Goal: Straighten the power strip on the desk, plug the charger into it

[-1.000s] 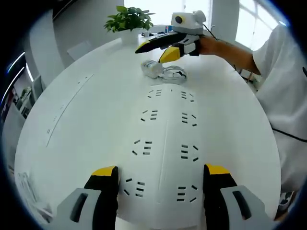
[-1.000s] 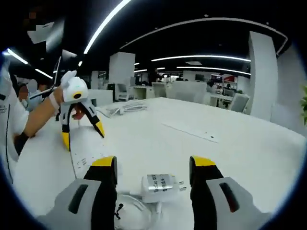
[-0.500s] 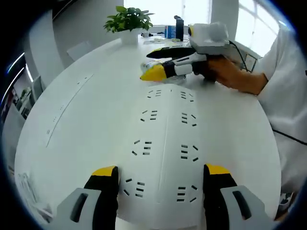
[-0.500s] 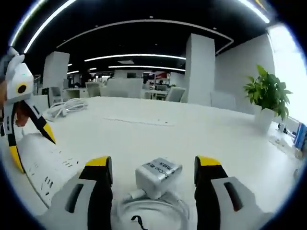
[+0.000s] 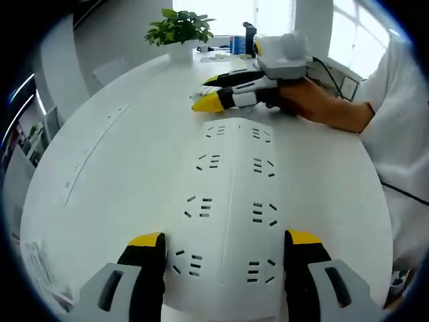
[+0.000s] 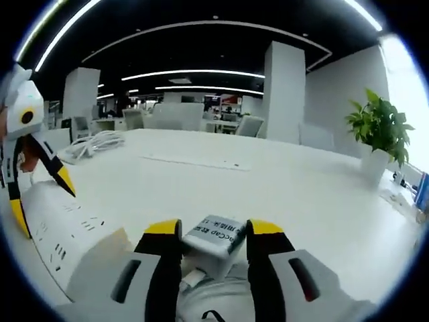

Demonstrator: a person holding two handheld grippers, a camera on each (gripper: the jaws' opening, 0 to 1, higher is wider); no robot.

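Right tool (image 6: 213, 231) pinching charger (image 6: 216, 240) at power strip's (image 5: 231, 201) far end. Left tool (image 5: 226, 247) spread astride strip's near end. Risk: shallow pinch, charger twists, prongs miss socket.

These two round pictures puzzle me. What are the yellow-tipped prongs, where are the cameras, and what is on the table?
No robot here: a person holds a two-jaw tool in each hand, and a fisheye camera rides on each, looking out along its jaws.

In the left gripper view, the left tool stands open over a long white power strip lying on the white table. Across the table, the person's hand holds the right tool.

In the right gripper view, the right tool has its jaws closed against the sides of a small white charger, whose coiled cable lies beneath. The power strip lies to one side, with the left tool above it. A potted plant stands further off.
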